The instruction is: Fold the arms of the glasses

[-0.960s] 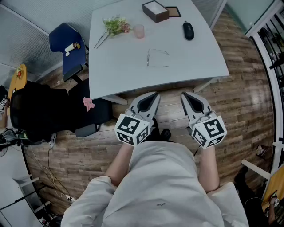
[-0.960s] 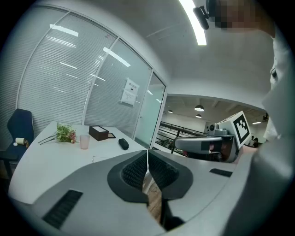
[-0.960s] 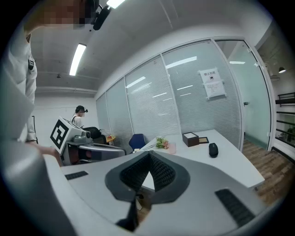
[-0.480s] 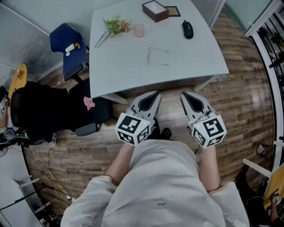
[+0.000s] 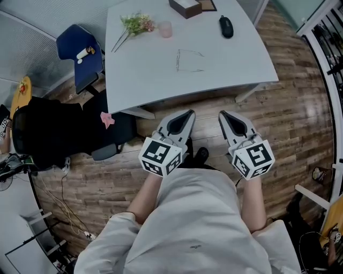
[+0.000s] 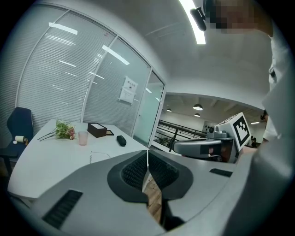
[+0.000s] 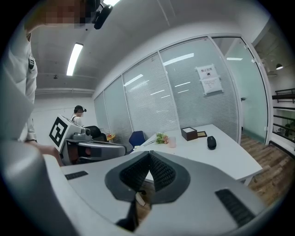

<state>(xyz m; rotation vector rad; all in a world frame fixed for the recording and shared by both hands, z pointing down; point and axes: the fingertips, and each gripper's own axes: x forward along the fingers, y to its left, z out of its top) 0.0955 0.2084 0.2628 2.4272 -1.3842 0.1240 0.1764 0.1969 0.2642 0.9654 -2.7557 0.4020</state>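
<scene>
The glasses (image 5: 188, 61) are thin wire frames with their arms spread, lying near the middle of the white table (image 5: 139, 80); the left gripper view shows the glasses (image 6: 99, 155) faintly too. My left gripper (image 5: 188, 113) and right gripper (image 5: 222, 114) hover side by side over the wooden floor, short of the table's near edge and well apart from the glasses. Both have their jaws pressed together with nothing between them. The left gripper (image 6: 147, 151) and right gripper (image 7: 148, 153) point toward the table.
On the table's far side lie a flower bunch (image 5: 134, 24), a pink cup (image 5: 165, 29), a dark box (image 5: 185, 7) and a black mouse (image 5: 226, 26). A blue chair (image 5: 77, 53) and a black chair (image 5: 53, 134) stand left of the table. Railings run along the right.
The table and its objects sit slightly higher in the head view than before; both grippers hold the same place and stay shut.
</scene>
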